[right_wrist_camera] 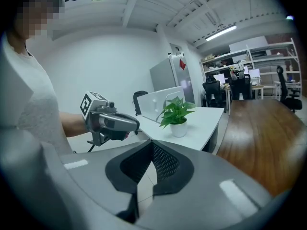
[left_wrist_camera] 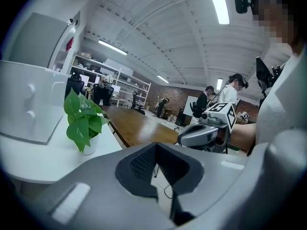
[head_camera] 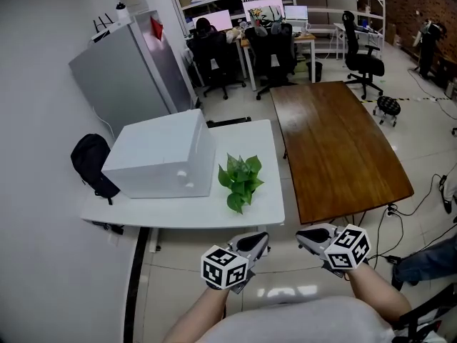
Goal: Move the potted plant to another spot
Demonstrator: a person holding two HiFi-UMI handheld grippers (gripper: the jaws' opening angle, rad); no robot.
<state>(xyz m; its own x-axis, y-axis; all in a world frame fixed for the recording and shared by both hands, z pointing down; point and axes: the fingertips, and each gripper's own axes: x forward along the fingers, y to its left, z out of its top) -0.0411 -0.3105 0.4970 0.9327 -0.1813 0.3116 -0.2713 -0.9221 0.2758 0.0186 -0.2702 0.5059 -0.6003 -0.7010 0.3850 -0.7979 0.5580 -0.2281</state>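
A small potted plant (head_camera: 240, 181) with green leaves in a white pot stands near the front right of the white table (head_camera: 264, 213), beside a white box (head_camera: 161, 156). It also shows as the plant (left_wrist_camera: 84, 121) in the left gripper view and the plant (right_wrist_camera: 176, 113) in the right gripper view. Both grippers hang over the floor, short of the table's front edge. My left gripper (head_camera: 261, 241) points toward the plant with its jaws together and nothing between them. My right gripper (head_camera: 303, 235) sits to its right, also shut and empty, aimed nearer the gap between the two tables.
A long brown wooden table (head_camera: 335, 145) stands right of the white one. A grey cabinet (head_camera: 128, 70) and a black backpack (head_camera: 91, 164) lie at the left. Office chairs (head_camera: 275, 56) and desks with monitors fill the back. Cables run on the floor at the right.
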